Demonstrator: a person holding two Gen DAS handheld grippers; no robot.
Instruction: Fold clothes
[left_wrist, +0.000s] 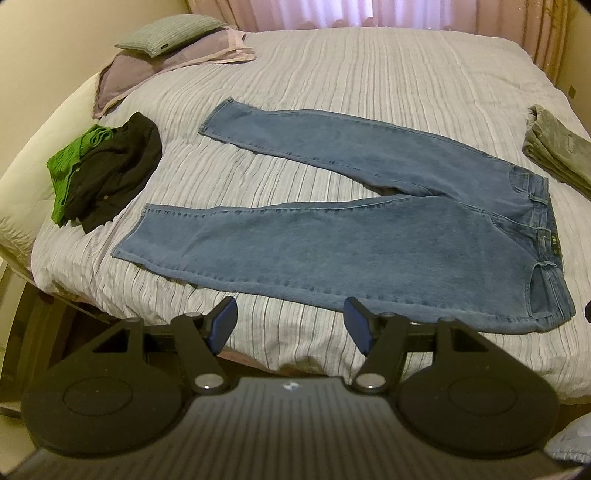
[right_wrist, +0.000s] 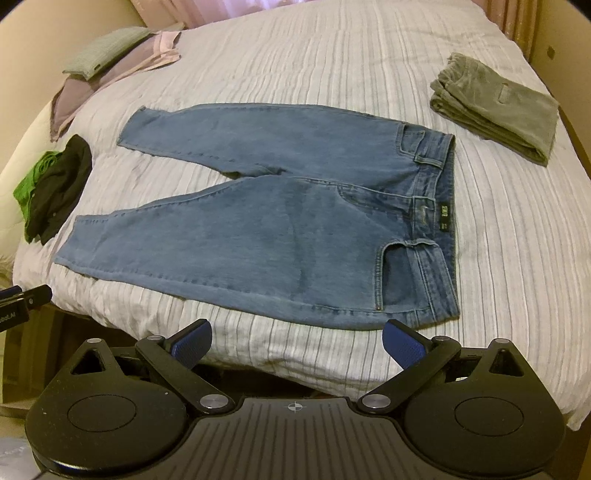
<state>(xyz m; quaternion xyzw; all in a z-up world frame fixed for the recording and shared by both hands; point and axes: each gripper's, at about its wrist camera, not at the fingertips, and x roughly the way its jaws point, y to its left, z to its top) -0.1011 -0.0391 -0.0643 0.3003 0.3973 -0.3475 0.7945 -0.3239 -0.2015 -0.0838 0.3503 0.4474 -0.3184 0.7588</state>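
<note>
The jeans (right_wrist: 280, 218) carry a small black label (right_wrist: 444, 218) inside the waistband, its pale print too small to read. At the left edge of the right wrist view, the left gripper (right_wrist: 14, 306) bears white letters, roughly "bot.AI".

Blue denim for the jeans (right_wrist: 280, 229), matt and a little coarse, with stitched seams and a dark woven label at the waistband. Ribbed, crinkled cloth with thin grey stripes on the bed cover (right_wrist: 498, 258), soft and matt. Grey-green folded trousers (right_wrist: 498, 107) near the far right edge of the bed, velvety like fine corduroy. Thin black cloth (left_wrist: 110, 173) over bright green ribbed knit (left_wrist: 68, 162) at the left edge. Matt black plastic on the right hand-held gripper (right_wrist: 297, 341), ridged body, shiny metal pivot pins, blue textured rubbery pads (right_wrist: 192, 343). Same on the left hand-held gripper (left_wrist: 290, 319).
</note>
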